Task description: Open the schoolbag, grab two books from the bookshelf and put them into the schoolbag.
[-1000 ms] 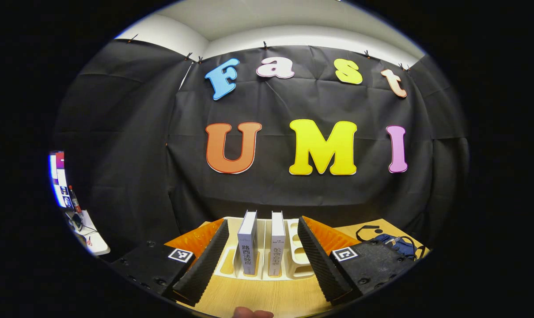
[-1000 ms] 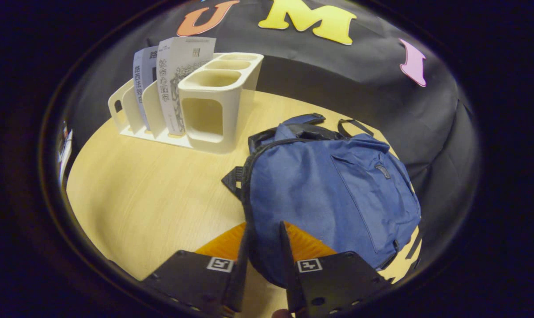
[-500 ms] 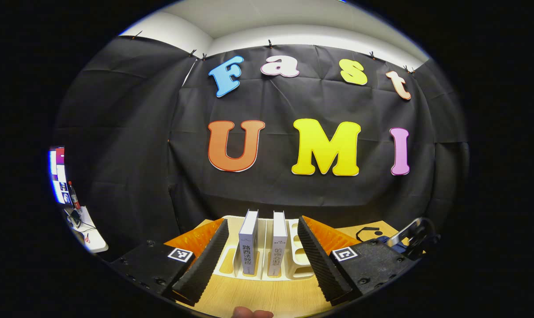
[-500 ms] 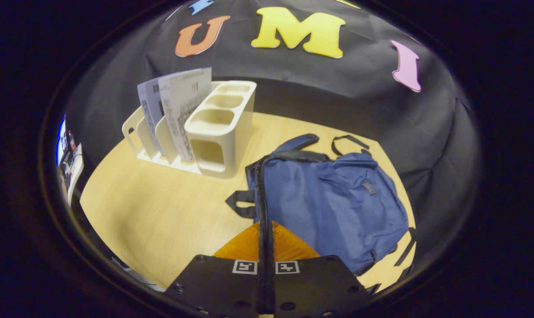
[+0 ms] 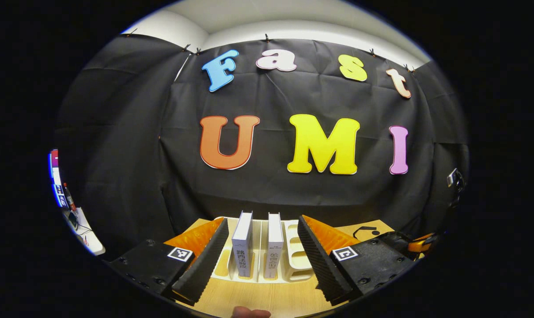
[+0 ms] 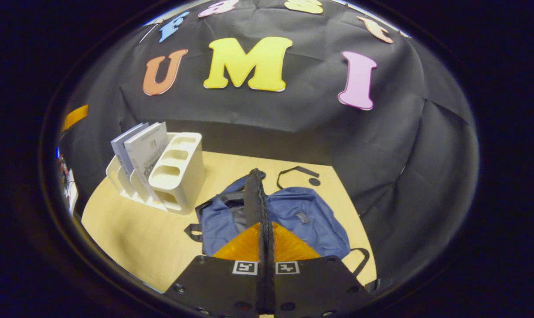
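A blue schoolbag (image 6: 306, 221) lies on the wooden table (image 6: 134, 234). My right gripper (image 6: 265, 224) is shut on the bag's black zipper edge (image 6: 253, 194), which stands pulled up above the bag. Left of the bag, a white bookshelf (image 6: 178, 176) holds two upright books (image 6: 145, 150). In the left gripper view, my left gripper (image 5: 262, 219) is open and level with the shelf (image 5: 295, 260). Both books, the left one (image 5: 243, 245) and the right one (image 5: 274, 245), stand between its fingers but farther off, untouched.
A black bag strap (image 5: 366, 230) lies on the table to the right of the shelf. A side desk with a screen (image 5: 57, 185) shows far left. The black cloth wall stands close behind the shelf and bag.
My right gripper went from open to shut on the bag's zipper edge, then rose and drew back, lifting that edge. The left gripper has barely moved.
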